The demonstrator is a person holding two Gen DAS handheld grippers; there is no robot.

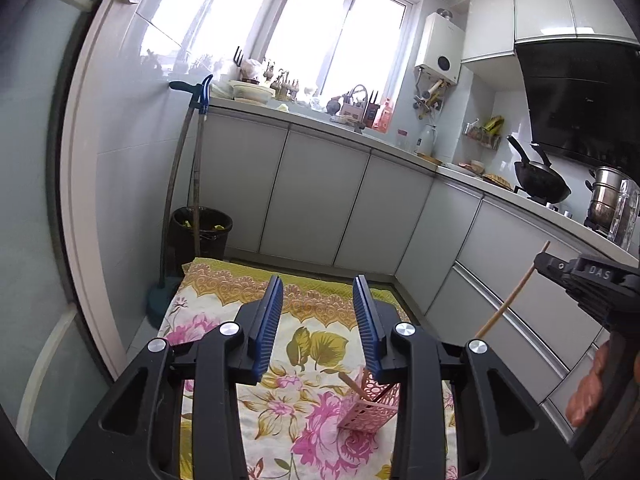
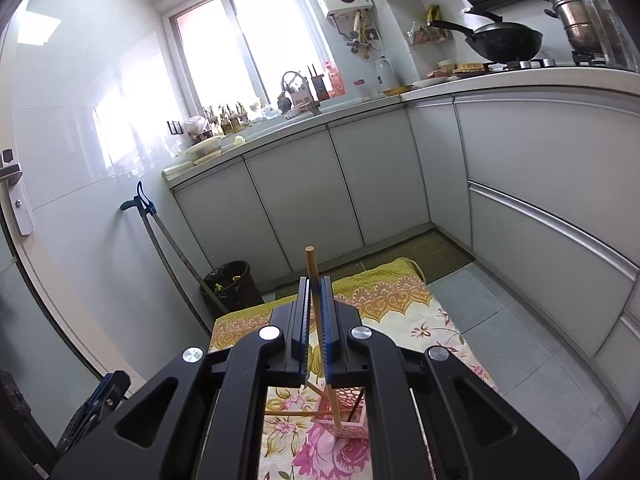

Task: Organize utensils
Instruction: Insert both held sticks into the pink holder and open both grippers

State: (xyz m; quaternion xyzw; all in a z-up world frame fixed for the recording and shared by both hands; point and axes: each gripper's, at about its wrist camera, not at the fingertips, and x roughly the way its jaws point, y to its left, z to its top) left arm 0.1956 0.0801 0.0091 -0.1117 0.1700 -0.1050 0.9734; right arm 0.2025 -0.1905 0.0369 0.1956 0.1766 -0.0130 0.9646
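Left wrist view. The left gripper (image 1: pixel 318 320) is held with its jaws spread wide and nothing between them, above a floral cloth (image 1: pixel 224 300) laid on the kitchen floor. Below it, partly hidden by one finger, a pink perforated holder (image 1: pixel 368 404) stands on the cloth, and one wooden stick (image 1: pixel 349 384) is seen leaning out of it. At the right edge the right gripper (image 1: pixel 560 270) is seen, with a chopstick (image 1: pixel 514 292) running through its tip, raised well above the cloth.

Right wrist view. The right gripper (image 2: pixel 316 320) is clamped tight on the chopstick (image 2: pixel 316 308), which stands nearly upright; its upper end rises above the fingertips and its lower end reaches down to the pink perforated holder (image 2: pixel 352 420). Whether the tip is already inside the holder or just at its rim cannot be told. Another stick (image 2: pixel 296 413) is seen lying roughly flat just beside the holder; whether it rests on the cloth or leans on the holder cannot be told.

Progress, as judged: at least one stick is already stowed, one is being lowered in and not yet released, and at least one more appears left to collect.
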